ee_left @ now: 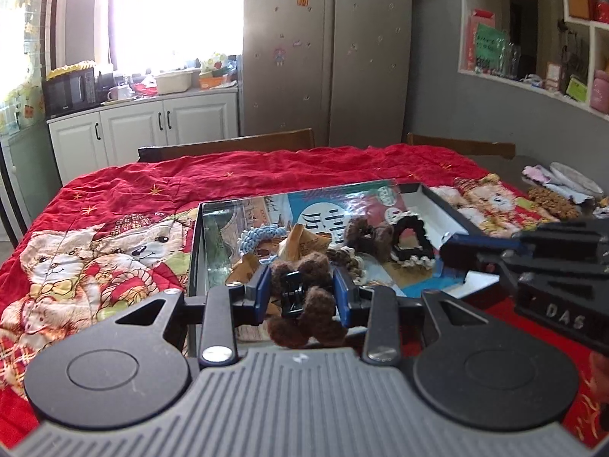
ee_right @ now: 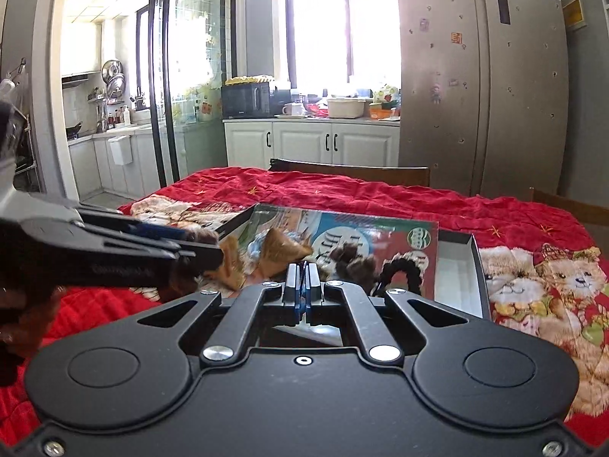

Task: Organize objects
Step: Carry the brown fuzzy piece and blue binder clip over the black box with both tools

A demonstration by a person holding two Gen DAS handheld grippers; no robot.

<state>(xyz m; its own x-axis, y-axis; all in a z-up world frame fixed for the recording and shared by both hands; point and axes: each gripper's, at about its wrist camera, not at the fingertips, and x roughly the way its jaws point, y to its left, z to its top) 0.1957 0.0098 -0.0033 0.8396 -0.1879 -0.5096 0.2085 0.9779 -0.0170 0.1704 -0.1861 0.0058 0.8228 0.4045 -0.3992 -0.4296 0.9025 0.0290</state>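
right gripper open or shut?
Shut. In the right wrist view the right gripper has its fingers pressed together with nothing between them, above the box.

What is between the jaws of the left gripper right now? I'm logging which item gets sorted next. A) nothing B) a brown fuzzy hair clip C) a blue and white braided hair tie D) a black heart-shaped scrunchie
B: in the left wrist view the left gripper has its blue-padded jaws on either side of the brown fuzzy hair clip, over the shallow box.
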